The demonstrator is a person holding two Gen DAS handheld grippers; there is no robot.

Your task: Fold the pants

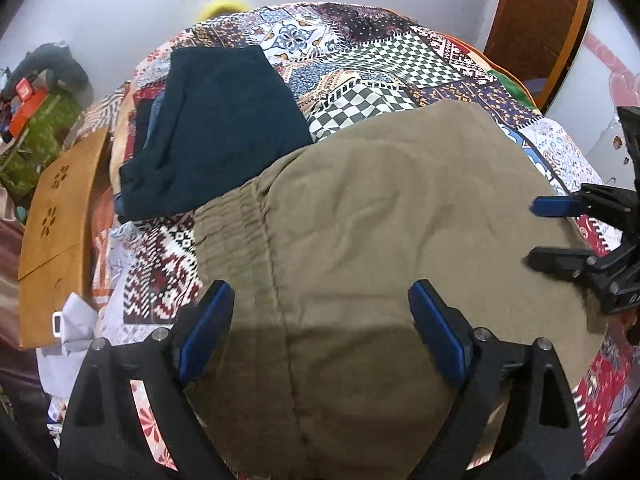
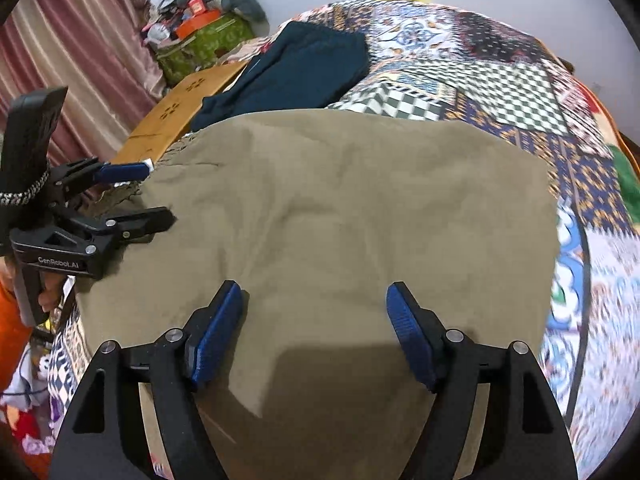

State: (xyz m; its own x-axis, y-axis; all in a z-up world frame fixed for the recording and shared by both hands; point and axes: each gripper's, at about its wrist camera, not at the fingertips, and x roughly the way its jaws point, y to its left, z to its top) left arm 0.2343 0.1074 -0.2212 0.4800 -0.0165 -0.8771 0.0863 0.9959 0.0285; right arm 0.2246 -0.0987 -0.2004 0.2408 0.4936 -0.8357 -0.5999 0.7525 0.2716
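Pants [image 1: 400, 208] look soft, light, floppy; both my left gripper [image 1: 320, 316] and right gripper [image 2: 314, 320] gape wide, holding nothing; I'd pinch the waistband [image 1: 232, 224] at nine o'clock.

Even indoor light, fisheye-warped edges, slight motion blur

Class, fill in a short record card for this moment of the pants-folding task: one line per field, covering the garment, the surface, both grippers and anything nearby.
garment: khaki cotton pants, lying flat, folded over, elastic waistband toward the left
surface: patchwork-print bedspread
left gripper: open, above the pants, nothing between its blue pads
right gripper: open, above the pants, nothing held
nearby clothing: dark teal folded garment, beyond the waistband, touching the pants' edge
beside the bed: tan wooden board with flower cut-outs
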